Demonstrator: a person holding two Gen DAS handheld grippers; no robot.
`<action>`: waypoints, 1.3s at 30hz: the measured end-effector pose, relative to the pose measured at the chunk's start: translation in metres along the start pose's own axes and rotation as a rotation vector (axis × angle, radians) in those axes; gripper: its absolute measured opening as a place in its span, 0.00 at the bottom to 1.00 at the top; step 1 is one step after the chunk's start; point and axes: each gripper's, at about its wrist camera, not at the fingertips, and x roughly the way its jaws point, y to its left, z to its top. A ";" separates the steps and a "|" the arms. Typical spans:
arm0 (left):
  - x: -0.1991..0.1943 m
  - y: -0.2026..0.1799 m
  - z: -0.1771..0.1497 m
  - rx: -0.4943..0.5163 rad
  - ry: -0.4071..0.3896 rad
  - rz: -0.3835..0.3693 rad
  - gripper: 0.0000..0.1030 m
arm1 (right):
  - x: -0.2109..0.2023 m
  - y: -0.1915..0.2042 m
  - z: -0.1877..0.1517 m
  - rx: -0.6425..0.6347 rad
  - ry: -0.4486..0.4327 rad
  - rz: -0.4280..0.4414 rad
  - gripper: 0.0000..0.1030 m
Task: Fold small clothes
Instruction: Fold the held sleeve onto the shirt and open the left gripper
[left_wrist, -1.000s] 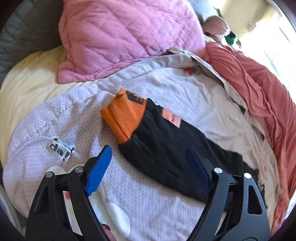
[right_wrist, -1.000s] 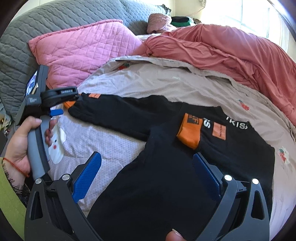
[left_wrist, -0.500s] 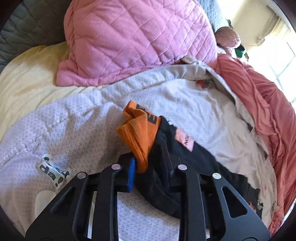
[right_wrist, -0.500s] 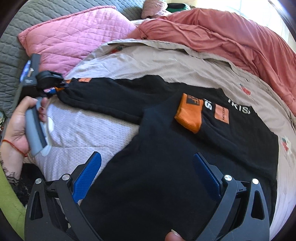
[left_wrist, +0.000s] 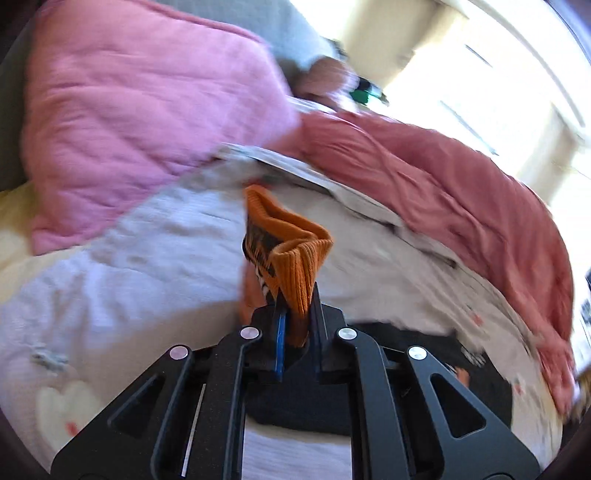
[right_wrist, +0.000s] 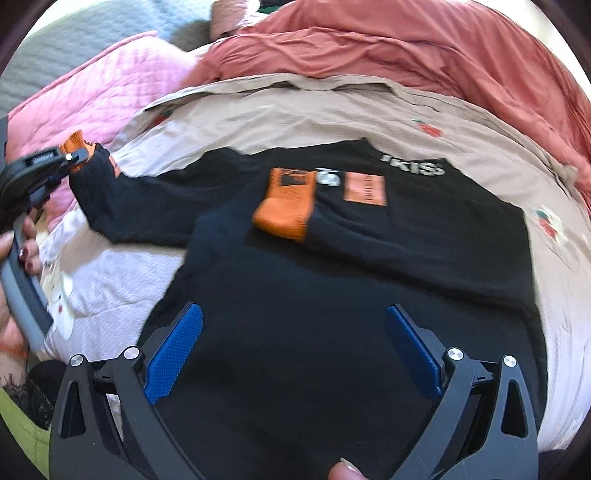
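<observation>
A black sweatshirt (right_wrist: 332, 295) with orange patches lies flat on the bed. One sleeve is folded across its chest, with that sleeve's orange cuff (right_wrist: 288, 206) on top. My left gripper (left_wrist: 295, 306) has its jaws closing tight on the other sleeve's orange cuff (left_wrist: 291, 251), which stands up between the pads, lifted off the bedding. In the right wrist view the same left gripper (right_wrist: 70, 158) holds that cuff (right_wrist: 74, 142) at the far left, the black sleeve trailing from it. My right gripper (right_wrist: 293, 325) hangs open over the sweatshirt's lower body, nothing between its blue pads (right_wrist: 173, 347).
A pink quilted pillow (left_wrist: 147, 110) lies at the head of the bed. A coral blanket (right_wrist: 406, 44) is bunched along the far side. A beige sheet with strawberry prints (right_wrist: 295, 110) lies under the sweatshirt. A person's hand (right_wrist: 14, 251) grips the left gripper's handle.
My left gripper went from wide open to closed on the orange cuff and raised it off the bed. The right gripper drifted over the sweatshirt's body and stayed open.
</observation>
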 end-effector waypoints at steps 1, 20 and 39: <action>0.004 -0.010 -0.005 0.021 0.019 -0.034 0.05 | -0.002 -0.006 0.000 0.014 -0.002 -0.007 0.96; 0.062 -0.086 -0.087 0.279 0.434 -0.337 0.36 | -0.008 -0.044 0.007 0.110 -0.004 -0.072 0.96; 0.052 0.018 -0.022 0.069 0.280 -0.004 0.49 | 0.070 0.040 0.073 0.235 0.156 0.231 0.95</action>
